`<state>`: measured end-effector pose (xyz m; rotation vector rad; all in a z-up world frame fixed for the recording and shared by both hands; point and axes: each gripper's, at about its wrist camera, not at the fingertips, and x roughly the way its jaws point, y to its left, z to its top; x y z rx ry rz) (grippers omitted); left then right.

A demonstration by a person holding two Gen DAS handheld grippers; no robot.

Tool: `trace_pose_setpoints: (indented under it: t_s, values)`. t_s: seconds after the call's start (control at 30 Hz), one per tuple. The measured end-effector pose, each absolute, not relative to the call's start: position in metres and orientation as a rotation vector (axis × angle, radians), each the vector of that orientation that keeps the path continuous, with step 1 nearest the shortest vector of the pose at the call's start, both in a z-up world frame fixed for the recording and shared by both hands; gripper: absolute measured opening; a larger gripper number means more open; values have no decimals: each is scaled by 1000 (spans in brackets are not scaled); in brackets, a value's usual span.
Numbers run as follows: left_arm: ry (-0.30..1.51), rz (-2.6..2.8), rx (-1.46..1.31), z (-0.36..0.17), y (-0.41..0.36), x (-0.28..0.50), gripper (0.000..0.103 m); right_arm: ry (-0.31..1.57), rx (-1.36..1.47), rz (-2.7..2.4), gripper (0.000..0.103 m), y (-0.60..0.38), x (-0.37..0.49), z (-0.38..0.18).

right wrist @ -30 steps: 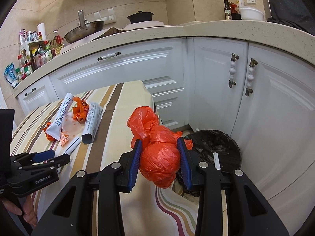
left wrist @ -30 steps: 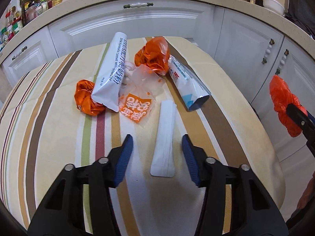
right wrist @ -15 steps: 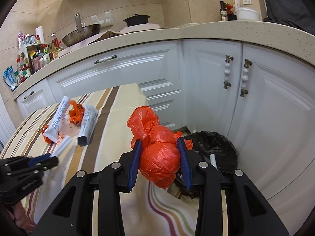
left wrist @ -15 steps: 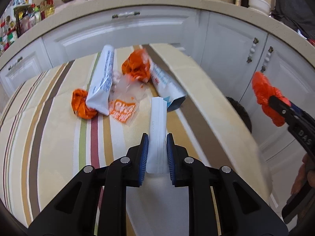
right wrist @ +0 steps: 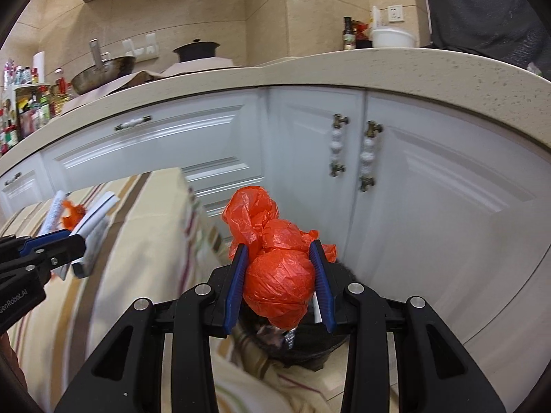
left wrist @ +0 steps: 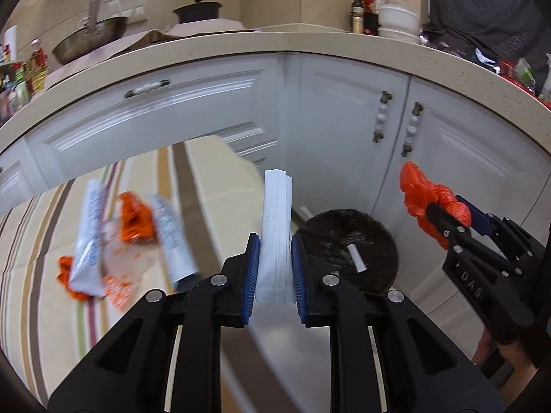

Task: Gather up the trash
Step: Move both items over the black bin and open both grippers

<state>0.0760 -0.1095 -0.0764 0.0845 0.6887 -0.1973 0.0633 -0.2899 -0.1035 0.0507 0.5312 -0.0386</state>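
Blue pads of left gripper (left wrist: 274,272) fingers closed on white flat packet (left wrist: 275,227), packet upright between them, lifted off striped worktop (left wrist: 41,241) near its right edge. Right gripper (right wrist: 280,278) fingers clamped on orange bag bundle (right wrist: 275,258), held above black bin (left wrist: 347,241) on floor. White tubes (left wrist: 87,237), orange scraps (left wrist: 134,218) lie mid-worktop, blurred.

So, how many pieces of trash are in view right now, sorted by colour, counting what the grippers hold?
Orange plastic: 4, namely the bag bundle in the right gripper, two crumpled wads and a printed wrapper on the table.
White: 4, namely the flat packet in the left gripper, two tubes on the table, one roll in the bin.
Total: 8
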Motion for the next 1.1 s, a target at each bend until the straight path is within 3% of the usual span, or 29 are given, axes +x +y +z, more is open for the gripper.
trace_pose_setpoints:
  t_s: [0.6, 0.63, 0.7, 0.73, 0.9, 1.1]
  values:
    - [798, -247, 141, -125, -233, 176, 19, 538, 89, -123, 37, -358, 122, -131]
    - [807, -241, 142, -130, -236, 181, 21, 538, 92, -121, 37, -361, 128, -136]
    - [834, -221, 148, -144, -241, 191, 41, 541, 101, -110, 41, -366, 140, -148]
    - [844, -207, 148, -149, -241, 195, 44, 548, 101, -117, 43, -369, 145, -153]
    - [896, -192, 119, -160, -231, 204, 51, 594, 121, -125, 48, -374, 156, -168]
    - [865, -212, 83, -137, -213, 193, 54, 601, 137, -119, 49, -367, 146, -156]
